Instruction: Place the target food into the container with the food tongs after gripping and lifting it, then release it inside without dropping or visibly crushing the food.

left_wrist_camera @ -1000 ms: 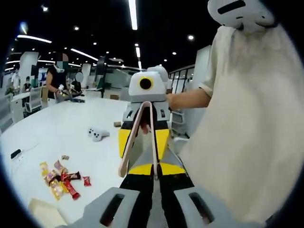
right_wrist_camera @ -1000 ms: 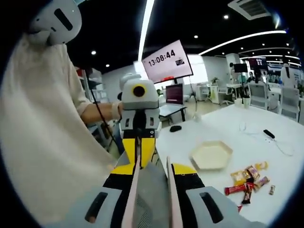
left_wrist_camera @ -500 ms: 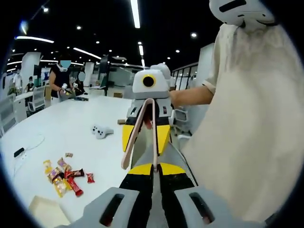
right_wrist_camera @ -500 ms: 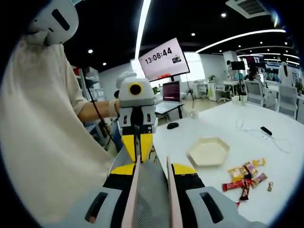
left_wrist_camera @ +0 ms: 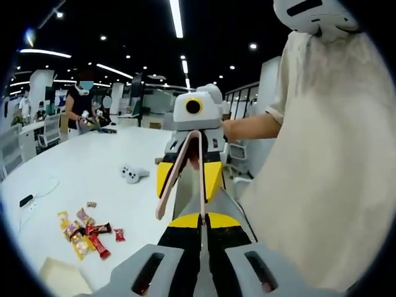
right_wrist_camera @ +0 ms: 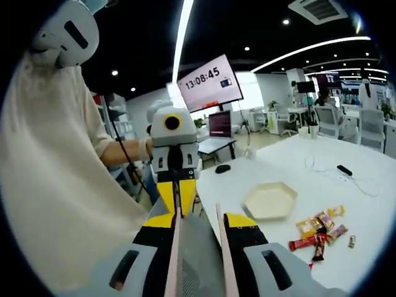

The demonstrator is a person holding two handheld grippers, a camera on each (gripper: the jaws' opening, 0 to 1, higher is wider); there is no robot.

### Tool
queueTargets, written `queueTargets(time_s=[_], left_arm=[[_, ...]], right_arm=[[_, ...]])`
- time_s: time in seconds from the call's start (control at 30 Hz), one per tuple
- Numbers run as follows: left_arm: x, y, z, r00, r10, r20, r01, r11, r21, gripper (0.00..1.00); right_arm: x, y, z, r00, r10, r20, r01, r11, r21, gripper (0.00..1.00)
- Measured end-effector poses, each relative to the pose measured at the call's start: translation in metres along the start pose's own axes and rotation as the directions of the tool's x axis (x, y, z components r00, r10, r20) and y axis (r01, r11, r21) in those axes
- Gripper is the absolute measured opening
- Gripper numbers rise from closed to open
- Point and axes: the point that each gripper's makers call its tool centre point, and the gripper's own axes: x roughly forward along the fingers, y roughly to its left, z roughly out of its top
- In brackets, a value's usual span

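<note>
Since a second ago both views have shifted only slightly; I still hold both grippers raised, facing each other. My right gripper (right_wrist_camera: 198, 247) fingers clamp the pink tongs (right_wrist_camera: 199, 253), tips narrowly apart. My left gripper (left_wrist_camera: 201, 241) looks closed. Approach low and squeeze gently: the candy (right_wrist_camera: 318, 232) lies beside the empty tray (right_wrist_camera: 272, 201) on the tabletop (right_wrist_camera: 297, 167).

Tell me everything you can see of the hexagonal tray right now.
The hexagonal tray is a shallow, cream-coloured dish with a low raised rim, matte like plastic or pulp. It lies flat and empty on the white table, apart from the pile of wrapped snacks beside it. Nothing touches it. A corner of it shows in the left gripper view.
</note>
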Motion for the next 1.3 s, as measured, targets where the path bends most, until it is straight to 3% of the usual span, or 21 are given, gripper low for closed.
queueTargets(time_s=[0.3,0.6,0.77,1.17,1.3], left_arm=[[0.001,-0.001,0.007,0.999,-0.014,0.047,0.014,1.0,-0.014,0.0],[-0.008,0.004,0.022,0.985,0.02,0.169,-0.007,0.997,-0.076,0.0],[-0.012,0.007,0.033,0.97,0.034,0.242,-0.008,0.994,-0.108,0.0],[-0.015,0.008,0.04,0.95,0.049,0.31,-0.001,0.988,-0.152,0.0],[-0.019,0.009,0.046,0.932,0.052,0.358,0.009,0.986,-0.167,0.0]], right_arm=[[-0.001,0.001,0.005,1.0,0.008,0.026,-0.008,1.0,0.001,0.31],[-0.005,-0.004,0.02,0.995,-0.009,0.099,0.006,1.0,0.03,0.31],[-0.008,-0.006,0.028,0.989,-0.016,0.146,0.008,0.998,0.055,0.31],[-0.01,-0.007,0.031,0.983,-0.034,0.18,0.017,0.996,0.092,0.35],[-0.01,-0.008,0.034,0.979,-0.041,0.201,0.021,0.995,0.102,0.38]])
